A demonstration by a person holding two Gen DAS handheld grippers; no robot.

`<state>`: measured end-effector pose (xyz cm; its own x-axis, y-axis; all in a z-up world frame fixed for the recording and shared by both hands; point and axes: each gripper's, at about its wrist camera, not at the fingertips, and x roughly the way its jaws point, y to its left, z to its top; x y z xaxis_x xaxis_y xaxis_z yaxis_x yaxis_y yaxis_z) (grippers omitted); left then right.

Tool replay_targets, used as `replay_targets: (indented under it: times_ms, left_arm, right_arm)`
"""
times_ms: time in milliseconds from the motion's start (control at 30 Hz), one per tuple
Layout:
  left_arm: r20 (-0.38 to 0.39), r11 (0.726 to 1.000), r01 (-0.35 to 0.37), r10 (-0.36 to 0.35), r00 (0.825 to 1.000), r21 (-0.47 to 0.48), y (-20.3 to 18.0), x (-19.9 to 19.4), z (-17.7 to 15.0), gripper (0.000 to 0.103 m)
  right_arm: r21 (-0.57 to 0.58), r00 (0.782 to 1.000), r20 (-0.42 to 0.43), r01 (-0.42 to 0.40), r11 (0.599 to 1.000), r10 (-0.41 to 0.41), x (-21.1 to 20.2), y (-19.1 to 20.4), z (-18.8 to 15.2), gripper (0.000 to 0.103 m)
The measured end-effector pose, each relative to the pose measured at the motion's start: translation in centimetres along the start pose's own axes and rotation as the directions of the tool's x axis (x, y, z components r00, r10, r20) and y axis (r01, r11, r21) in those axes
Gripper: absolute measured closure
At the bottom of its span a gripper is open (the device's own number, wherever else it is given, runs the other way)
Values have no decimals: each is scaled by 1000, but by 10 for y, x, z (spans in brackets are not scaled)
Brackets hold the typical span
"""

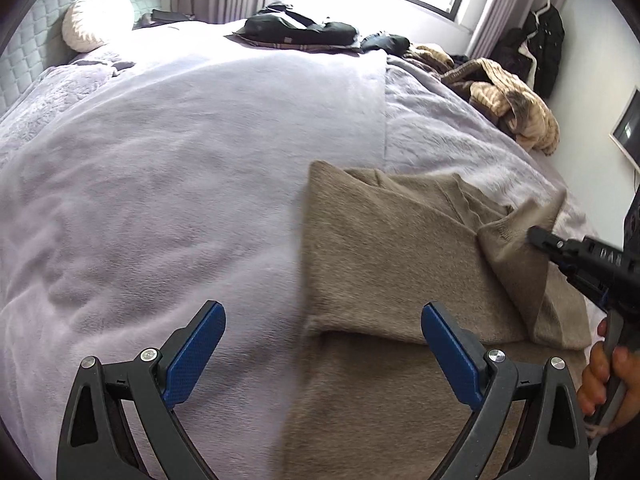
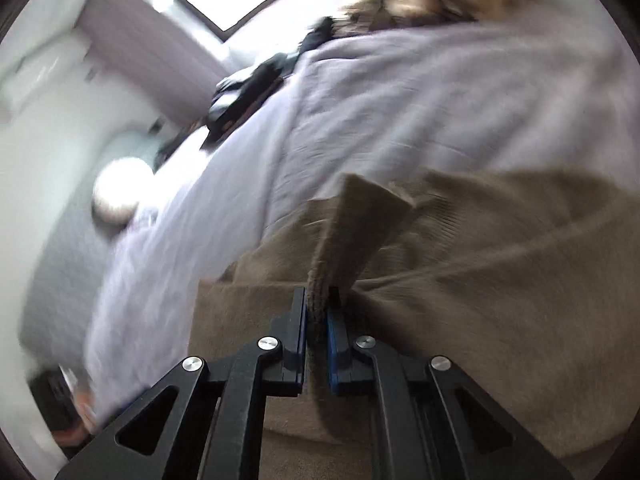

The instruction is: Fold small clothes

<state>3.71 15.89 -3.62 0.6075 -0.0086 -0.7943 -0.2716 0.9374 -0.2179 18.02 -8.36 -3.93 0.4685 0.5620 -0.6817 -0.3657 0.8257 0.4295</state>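
Note:
A taupe knit garment (image 1: pixel 384 256) lies on the lavender blanket of the bed (image 1: pixel 180 168), partly folded over itself. My left gripper (image 1: pixel 324 320) is open and empty, hovering above the garment's left edge. My right gripper (image 2: pixel 318 312) is shut on a ribbed edge of the taupe garment (image 2: pixel 500 264) and lifts that flap off the rest. In the left wrist view the right gripper (image 1: pixel 536 236) comes in from the right with the raised flap at its tip. The right wrist view is blurred.
Dark clothes (image 1: pixel 300 28) lie at the far side of the bed. A beige and brown pile (image 1: pixel 508 92) lies at the far right. A round white pillow (image 1: pixel 100 16) leans on the headboard. A dark coat (image 1: pixel 544 44) hangs by the wall.

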Motion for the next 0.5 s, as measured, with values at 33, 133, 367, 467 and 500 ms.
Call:
replay_targets:
  times_ms: [33,133,367,467,500]
  left_arm:
    - [2,1000,-3,3,1000,-6,3,0,0,4]
    - [-8,1000,-12,12,1000,-22,12,2,0,4]
    - [-37,1000,24,-24,999,-11,6,6,0,4]
    - [-58,997,73,-72,996,17,-9,9,1,4]
    - [-71,995,96,-93,993,28,-16,12,1,4]
  right_arm:
    - [-76,1000,-31,-2,997,0,6,17,-5,93]
    - [-256,992,-115,22,966,-53,26,53,-26,89]
    - [-275,975,-195,48,960,-104,20,46,-60,46]
    - [-134,983,-174,27,991,-50,-11,14,-57,44]
    - [-73,986,-160,24,997,-35,-22,-1,-62,44]
